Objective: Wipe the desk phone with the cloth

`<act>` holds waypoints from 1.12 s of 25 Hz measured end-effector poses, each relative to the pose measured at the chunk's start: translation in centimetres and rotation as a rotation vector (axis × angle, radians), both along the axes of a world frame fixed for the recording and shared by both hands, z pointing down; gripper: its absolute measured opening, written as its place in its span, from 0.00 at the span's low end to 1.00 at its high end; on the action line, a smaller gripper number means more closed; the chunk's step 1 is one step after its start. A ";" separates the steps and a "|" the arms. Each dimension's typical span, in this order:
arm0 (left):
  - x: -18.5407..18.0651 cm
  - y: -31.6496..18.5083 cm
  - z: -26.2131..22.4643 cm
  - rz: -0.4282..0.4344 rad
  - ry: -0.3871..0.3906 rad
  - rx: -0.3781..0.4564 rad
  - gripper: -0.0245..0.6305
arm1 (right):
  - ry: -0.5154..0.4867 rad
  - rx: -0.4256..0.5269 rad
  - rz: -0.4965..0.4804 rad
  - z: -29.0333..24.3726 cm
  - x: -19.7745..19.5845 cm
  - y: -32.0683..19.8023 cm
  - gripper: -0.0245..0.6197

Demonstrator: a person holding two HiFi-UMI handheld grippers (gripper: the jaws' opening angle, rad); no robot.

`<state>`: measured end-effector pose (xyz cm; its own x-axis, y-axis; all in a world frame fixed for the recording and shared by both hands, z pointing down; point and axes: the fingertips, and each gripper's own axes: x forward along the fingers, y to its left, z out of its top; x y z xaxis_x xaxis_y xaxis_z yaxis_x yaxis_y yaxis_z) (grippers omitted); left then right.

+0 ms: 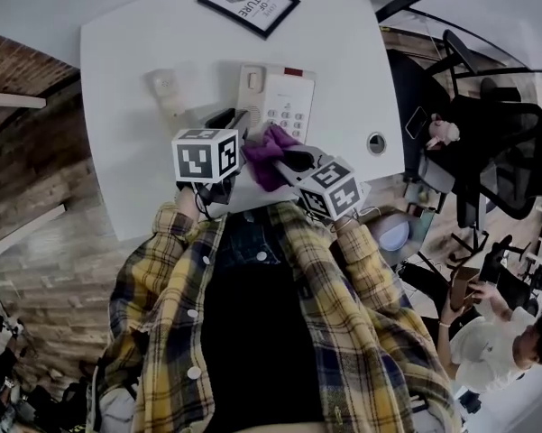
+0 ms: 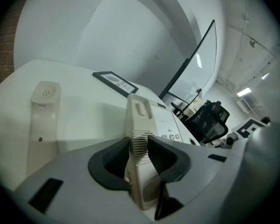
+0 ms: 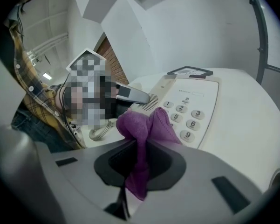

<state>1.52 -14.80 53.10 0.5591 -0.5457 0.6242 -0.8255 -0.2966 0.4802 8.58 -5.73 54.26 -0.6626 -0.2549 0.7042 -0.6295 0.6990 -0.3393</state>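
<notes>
The beige desk phone base (image 1: 278, 99) sits mid-table on the white desk (image 1: 135, 52), keypad up. Its handset (image 1: 167, 93) lies off the cradle to the left, also in the left gripper view (image 2: 43, 120). My left gripper (image 1: 227, 120) is shut on the near left edge of the phone base (image 2: 140, 125), which fills its jaws (image 2: 140, 148). My right gripper (image 1: 287, 161) is shut on a purple cloth (image 3: 144, 125), bunched against the keypad (image 3: 186, 115). In the head view the cloth (image 1: 267, 156) covers the phone's near corner.
A black-framed picture (image 1: 249, 1) lies at the desk's far edge. A round cable grommet (image 1: 376, 142) sits near the right edge. The coiled cord (image 3: 100, 132) trails by the phone. Office chairs (image 1: 496, 152) and a seated person (image 1: 514, 332) are off to the right.
</notes>
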 end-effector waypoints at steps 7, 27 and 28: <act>0.0 0.0 0.0 -0.006 0.016 -0.004 0.22 | -0.065 -0.086 0.012 -0.7 0.6 0.3 0.13; 0.3 0.2 -0.1 -0.014 0.023 -0.003 0.22 | -0.026 0.342 0.087 -7.5 -3.2 -18.0 0.13; 0.3 0.2 -0.1 -0.015 0.024 -0.003 0.21 | -0.004 0.334 0.069 -6.7 -3.4 -18.1 0.13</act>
